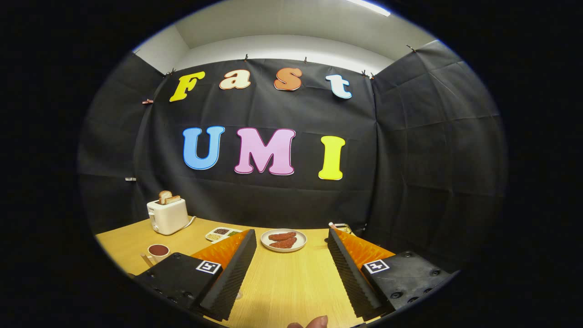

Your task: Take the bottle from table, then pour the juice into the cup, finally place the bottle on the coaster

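Peeking out just beyond the right finger, a small capped top (333, 225) may be the bottle, though I cannot tell. The gripper (291, 248) stands wide open over bare table (291, 282), holding nothing. Judging by this, the take is not begun; next it must swing right, while the filled cup (158, 251) waits beyond the left finger.

The table (291, 278) looks like pale, matt wood; the toaster (167, 216) smooth plastic; the fingers' pads (232, 273) ribbed.

tool (289, 253) fingers spread wide over bare table (291, 282), plate (283, 240) just ahead, cup (158, 251) left
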Motion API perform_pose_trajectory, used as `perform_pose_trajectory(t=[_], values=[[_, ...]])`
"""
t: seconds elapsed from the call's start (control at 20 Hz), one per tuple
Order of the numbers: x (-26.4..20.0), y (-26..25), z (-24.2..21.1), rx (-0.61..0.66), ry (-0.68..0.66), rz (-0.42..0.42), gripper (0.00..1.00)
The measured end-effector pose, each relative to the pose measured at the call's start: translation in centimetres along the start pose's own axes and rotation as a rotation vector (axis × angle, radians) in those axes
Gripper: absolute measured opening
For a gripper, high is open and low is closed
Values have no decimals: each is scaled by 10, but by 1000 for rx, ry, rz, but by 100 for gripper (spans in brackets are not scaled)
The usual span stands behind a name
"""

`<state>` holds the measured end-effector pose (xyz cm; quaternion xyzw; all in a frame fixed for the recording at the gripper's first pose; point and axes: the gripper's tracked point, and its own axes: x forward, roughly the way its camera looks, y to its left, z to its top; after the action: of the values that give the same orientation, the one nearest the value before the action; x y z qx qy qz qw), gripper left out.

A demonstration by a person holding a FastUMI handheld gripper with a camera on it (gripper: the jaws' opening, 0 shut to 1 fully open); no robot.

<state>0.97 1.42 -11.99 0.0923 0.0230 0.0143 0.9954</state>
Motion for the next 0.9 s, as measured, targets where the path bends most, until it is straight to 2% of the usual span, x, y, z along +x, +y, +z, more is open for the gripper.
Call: perform_pose_trajectory(t=[0.15,0.4,0.6,0.9], values=[[-5,17,-23,-42,-21,57,97],[-9,69,-83,-59,29,156,97],[-1,104,-124,-40,78,179,97],[25,132,-163,-13,123,166,97]])
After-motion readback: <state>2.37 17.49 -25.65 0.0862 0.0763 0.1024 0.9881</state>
